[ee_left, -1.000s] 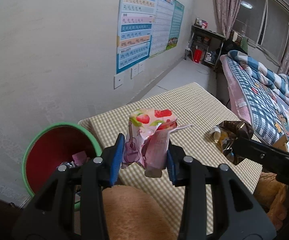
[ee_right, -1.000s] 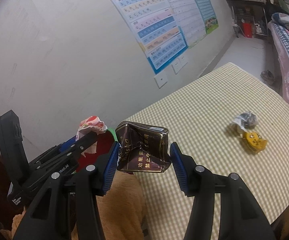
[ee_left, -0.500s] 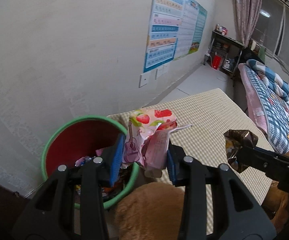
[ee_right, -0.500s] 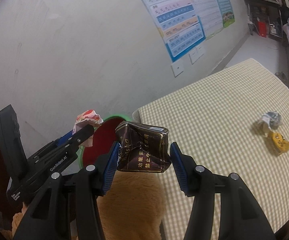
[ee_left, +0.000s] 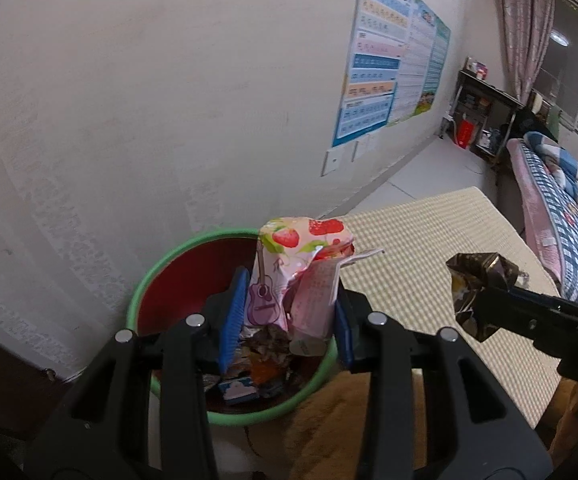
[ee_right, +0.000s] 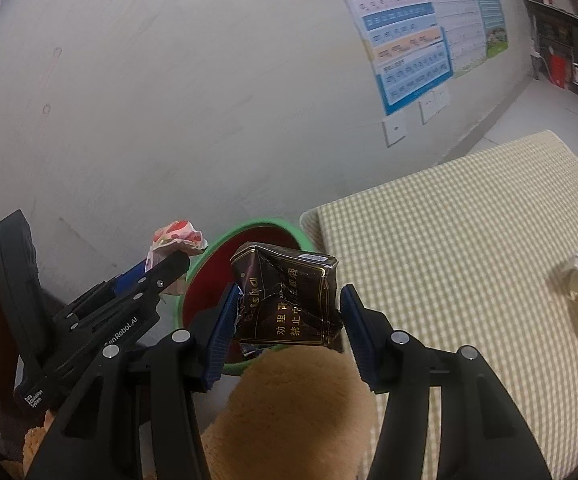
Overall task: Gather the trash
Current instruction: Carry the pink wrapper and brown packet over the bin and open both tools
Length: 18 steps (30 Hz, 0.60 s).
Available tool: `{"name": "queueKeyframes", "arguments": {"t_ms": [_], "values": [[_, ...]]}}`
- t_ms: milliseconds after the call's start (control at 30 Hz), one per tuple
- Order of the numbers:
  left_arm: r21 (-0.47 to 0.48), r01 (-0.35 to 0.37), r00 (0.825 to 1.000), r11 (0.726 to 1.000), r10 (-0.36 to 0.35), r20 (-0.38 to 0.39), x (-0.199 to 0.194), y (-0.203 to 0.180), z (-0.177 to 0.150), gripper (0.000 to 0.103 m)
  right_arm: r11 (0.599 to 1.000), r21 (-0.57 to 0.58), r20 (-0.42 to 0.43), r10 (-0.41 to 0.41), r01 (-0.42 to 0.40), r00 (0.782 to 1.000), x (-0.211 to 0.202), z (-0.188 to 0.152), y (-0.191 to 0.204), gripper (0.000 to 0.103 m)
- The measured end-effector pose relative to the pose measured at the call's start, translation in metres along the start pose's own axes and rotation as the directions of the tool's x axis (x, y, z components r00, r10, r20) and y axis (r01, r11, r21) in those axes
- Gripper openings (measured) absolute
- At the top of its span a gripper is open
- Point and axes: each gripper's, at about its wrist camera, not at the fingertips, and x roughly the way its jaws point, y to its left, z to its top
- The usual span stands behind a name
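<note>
The pink wrapper [ee_left: 301, 276] is showing as thin, glossy, crinkled film. The dark pack [ee_right: 287, 300] is looking like creased, shiny card. The bin [ee_left: 149, 284] is gleaming as smooth plastic. The checked cloth [ee_right: 449, 240] is lying matt and woven. The wall [ee_left: 149, 100] is appearing rough and matt.

Upper right, we see wall charts [ee_left: 373, 80] above a white socket plate [ee_left: 334, 162]; at far right a bed with plaid quilt [ee_left: 569, 200], pink curtains [ee_left: 517, 20] and a dark shelf [ee_left: 485, 120].
</note>
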Motion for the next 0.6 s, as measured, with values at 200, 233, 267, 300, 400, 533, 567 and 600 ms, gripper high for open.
{"name": "queueKeyframes", "arguments": {"t_ms": [200,233,267,300,400,533,567,600], "values": [[-0.019,-0.048,0.999,0.999,0.048,-0.009,0.005,0.018,-0.001,0.037,0.999,-0.027,-0.033,0.017,-0.018,0.999,0.021,0.005,0.014,0.05],[-0.019,-0.053,0.999,0.998,0.053,-0.008,0.005,0.019,-0.001,0.037,0.999,-0.031,-0.038,0.019,-0.02,0.999,0.024,0.006,0.016,0.05],[-0.02,-0.062,0.998,0.998,0.062,-0.005,0.005,0.022,-0.001,0.037,0.999,-0.034,-0.042,0.02,-0.022,0.999,0.027,0.008,0.017,0.05],[-0.02,-0.066,0.998,0.998,0.066,-0.003,0.005,0.023,0.0,0.037,0.999,-0.037,-0.046,0.022,-0.024,0.999,0.03,0.009,0.019,0.05],[-0.021,-0.077,0.997,0.997,0.077,0.002,0.005,0.027,0.0,0.037,0.999,-0.044,-0.056,0.025,-0.027,0.998,0.037,0.011,0.024,0.05],[-0.028,-0.083,0.997,0.996,0.083,0.0,0.007,0.034,0.0,0.037,0.998,-0.049,-0.072,0.027,-0.03,0.997,0.047,0.015,0.025,0.05],[-0.03,-0.084,0.996,0.996,0.084,-0.001,0.007,0.036,-0.001,0.037,0.998,-0.051,-0.078,0.027,-0.031,0.997,0.05,0.015,0.025,0.05],[-0.032,-0.084,0.996,0.996,0.084,-0.003,0.009,0.037,0.0,0.037,0.998,-0.051,-0.081,0.027,-0.031,0.996,0.052,0.016,0.026,0.05]]}}
